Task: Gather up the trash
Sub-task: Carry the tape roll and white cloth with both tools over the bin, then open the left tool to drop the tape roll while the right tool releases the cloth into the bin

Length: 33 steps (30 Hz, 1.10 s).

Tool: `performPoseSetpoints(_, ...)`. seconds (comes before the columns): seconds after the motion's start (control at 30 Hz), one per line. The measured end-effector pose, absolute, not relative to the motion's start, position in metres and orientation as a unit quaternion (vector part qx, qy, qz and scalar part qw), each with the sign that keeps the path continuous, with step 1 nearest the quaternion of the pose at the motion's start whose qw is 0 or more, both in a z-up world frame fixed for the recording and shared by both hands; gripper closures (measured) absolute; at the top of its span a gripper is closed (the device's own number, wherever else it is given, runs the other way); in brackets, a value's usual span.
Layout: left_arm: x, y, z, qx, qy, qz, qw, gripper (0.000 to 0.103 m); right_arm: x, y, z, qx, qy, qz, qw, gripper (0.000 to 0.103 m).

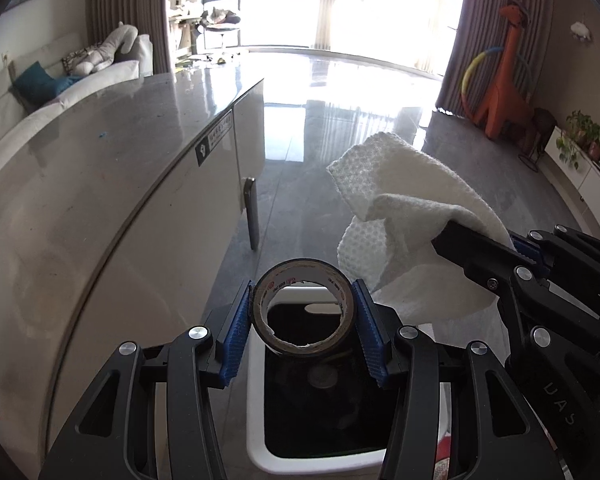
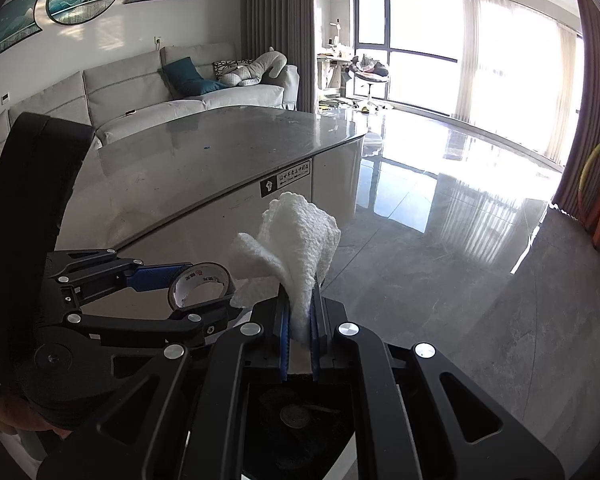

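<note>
Left gripper (image 1: 304,320) clamps tape roll (image 1: 304,308) above bin (image 1: 256,420); right gripper (image 2: 300,332) pinches paper towel (image 2: 296,240) alongside.

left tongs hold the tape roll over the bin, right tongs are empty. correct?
Not quite. The right tongs are shut on a white paper towel, as the right wrist view shows. The left tongs do hold the tape roll over the bin.

I see a nearly spent tape roll (image 1: 304,307) and a crumpled white paper towel (image 1: 396,216) above the black-lined white bin (image 1: 256,420).
</note>
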<state>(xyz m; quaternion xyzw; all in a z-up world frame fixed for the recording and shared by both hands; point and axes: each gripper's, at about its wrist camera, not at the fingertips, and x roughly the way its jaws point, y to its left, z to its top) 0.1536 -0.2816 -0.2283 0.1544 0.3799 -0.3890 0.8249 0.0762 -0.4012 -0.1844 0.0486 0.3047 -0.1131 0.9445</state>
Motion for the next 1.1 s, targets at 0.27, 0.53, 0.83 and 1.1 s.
performPoseSetpoints(0.27, 0.147, -0.299, -0.24, 0.191, 0.383, -0.401, 0.81, 0.054, 0.072, -0.415, -0.194, 0.056, 0.314, -0.124, 0.939, 0.094)
performPoseSetpoints(0.53, 0.138, -0.314, -0.263, 0.219, 0.414, -0.419, 0.778, 0.052, 0.072, -0.415, -0.191, 0.063, 0.312, -0.129, 0.939, 0.093)
performPoseSetpoints(0.83, 0.137, -0.318, -0.291, 0.291, 0.439, -0.366, 0.767, 0.005, 0.068, -0.419, -0.204, 0.065, 0.328, -0.13, 0.933, 0.092)
performPoseSetpoints(1.1, 0.141, -0.304, -0.269, 0.278, 0.403, -0.35, 0.799, 0.005, 0.072, -0.419, -0.203, 0.061, 0.329, -0.125, 0.934, 0.092)
